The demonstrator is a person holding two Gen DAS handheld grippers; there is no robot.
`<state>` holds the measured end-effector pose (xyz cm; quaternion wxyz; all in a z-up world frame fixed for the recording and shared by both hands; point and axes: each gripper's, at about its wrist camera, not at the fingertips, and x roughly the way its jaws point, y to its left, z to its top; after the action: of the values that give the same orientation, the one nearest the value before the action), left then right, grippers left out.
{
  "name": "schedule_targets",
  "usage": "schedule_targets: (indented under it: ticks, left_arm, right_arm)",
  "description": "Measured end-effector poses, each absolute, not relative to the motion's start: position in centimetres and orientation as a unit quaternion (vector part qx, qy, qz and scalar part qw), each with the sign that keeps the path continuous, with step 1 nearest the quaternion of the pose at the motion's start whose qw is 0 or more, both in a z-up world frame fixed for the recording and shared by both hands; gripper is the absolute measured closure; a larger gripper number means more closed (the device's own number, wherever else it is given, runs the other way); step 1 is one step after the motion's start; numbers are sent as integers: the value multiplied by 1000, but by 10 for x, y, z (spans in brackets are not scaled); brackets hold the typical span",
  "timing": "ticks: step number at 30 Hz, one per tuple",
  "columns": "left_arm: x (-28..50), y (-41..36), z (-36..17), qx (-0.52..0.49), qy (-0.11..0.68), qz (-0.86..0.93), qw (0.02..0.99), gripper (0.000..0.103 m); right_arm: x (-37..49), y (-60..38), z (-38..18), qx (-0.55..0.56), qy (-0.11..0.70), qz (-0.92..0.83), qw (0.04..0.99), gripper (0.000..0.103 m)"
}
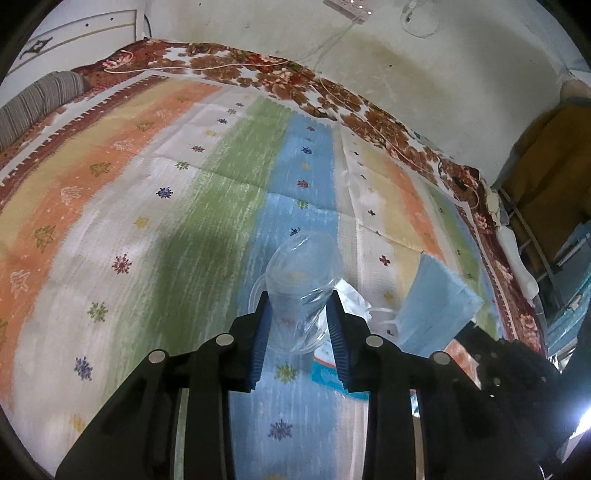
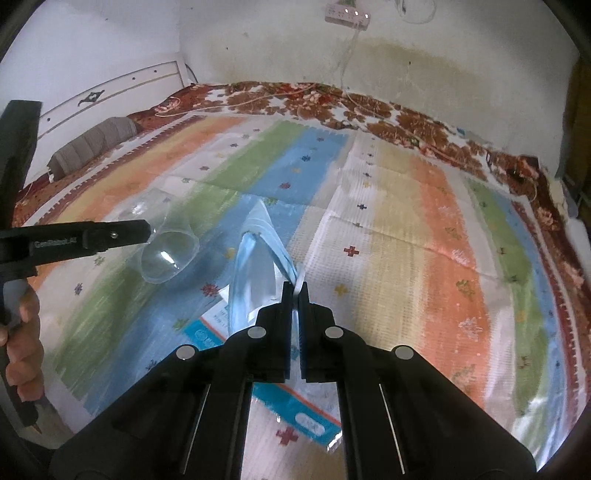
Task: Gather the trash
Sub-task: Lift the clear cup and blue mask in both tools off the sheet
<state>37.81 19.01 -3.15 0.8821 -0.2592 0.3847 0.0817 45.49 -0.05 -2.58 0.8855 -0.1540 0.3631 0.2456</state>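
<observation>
"So, what was each claw doing when you looked?"

"The left gripper [image 1: 300,314] had its two blue pads pressed against a clear plastic cup [image 1: 301,280], one on each side. The cup stuck out ahead of the fingertips, lifted clear of the striped bedspread [image 1: 147,184], with its open mouth turned toward the right side. From the other camera you could see the same cup [image 2: 168,254] at the tip of the left gripper [image 2: 147,230], and a hand [image 2: 22,343] wrapped round the handle behind it."

"And the right one?"

"The right gripper [image 2: 294,291] was squeezed nearly together, pinching the edge of a blue face mask [image 2: 255,266]. The mask hung forward and to the left of the jaws, folded and off the bed. In the left view the mask [image 1: 436,306] sat just to the right of the cup."

"Anything left lying on the bed?"

"Under and just behind the right claw lay a flat blue-and-white wrapper [image 2: 236,332] on the spread. Beside the cup, close to the left claw's right finger, was a crumpled white tissue [image 1: 354,295]; I couldn't tell whether it touched the cup. Far ahead of both claws a striped pillow [image 1: 37,103] rested against the headboard [image 1: 85,33], and a power strip [image 2: 347,16] hung on the wall."
</observation>
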Motion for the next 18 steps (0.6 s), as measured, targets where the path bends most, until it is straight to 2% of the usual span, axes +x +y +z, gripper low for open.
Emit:
schedule_targets:
  ticks: [12, 18]
  left_arm:
    - [336, 164, 6, -269, 361, 56, 891, 75]
    - [304, 157, 40, -289, 341, 34, 894, 76]
  right_arm:
    - [388, -25, 10, -162, 338, 263, 889, 101]
    - [363, -43, 28, -126, 342, 257, 895, 101]
